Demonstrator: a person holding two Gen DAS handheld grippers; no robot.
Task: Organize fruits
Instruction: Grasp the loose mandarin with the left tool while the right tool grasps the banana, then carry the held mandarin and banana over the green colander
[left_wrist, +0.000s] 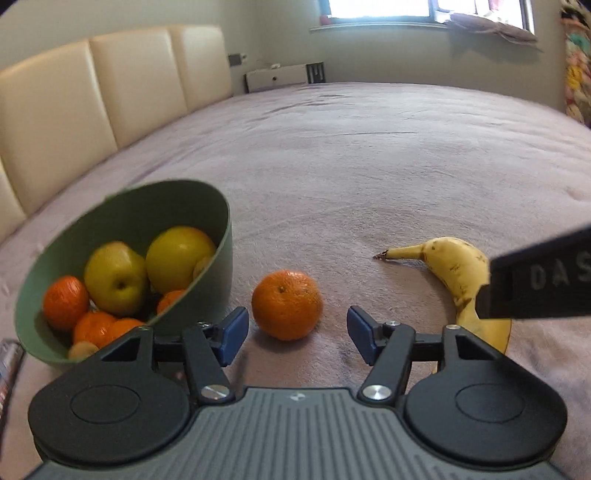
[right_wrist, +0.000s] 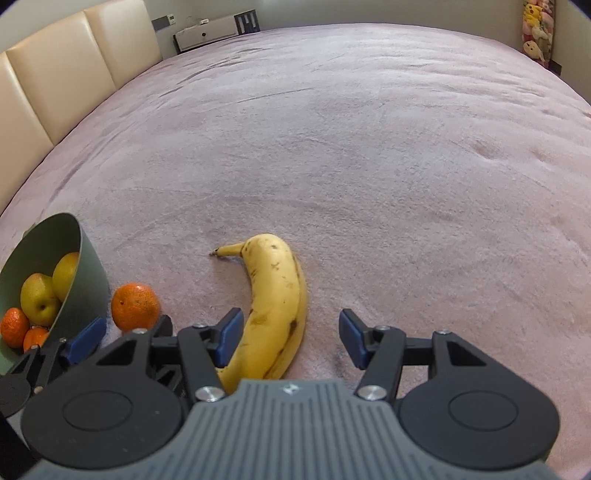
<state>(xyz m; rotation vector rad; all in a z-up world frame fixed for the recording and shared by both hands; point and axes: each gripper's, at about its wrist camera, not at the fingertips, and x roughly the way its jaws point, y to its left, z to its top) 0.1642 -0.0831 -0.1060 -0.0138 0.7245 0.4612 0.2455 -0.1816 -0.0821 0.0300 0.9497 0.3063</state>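
One loose orange (left_wrist: 286, 309) sits on the bed (left_wrist: 369, 166) just beside the green bowl (left_wrist: 218, 280), centred before the wide-open left hand-held gripper (left_wrist: 293, 336). Only the right view shows the whole brown-flecked banana (right_wrist: 275, 306), lying between the right hand-held gripper's (right_wrist: 288, 338) spread fingers.

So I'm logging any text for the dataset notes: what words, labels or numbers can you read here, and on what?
"DAS": pale letters on the black body of the right claw, at the left wrist view's right edge; the word runs out of frame.
Small emblem on the left claw grey housing: a mark, no letters.
Nothing legible on the banana or green bowl.
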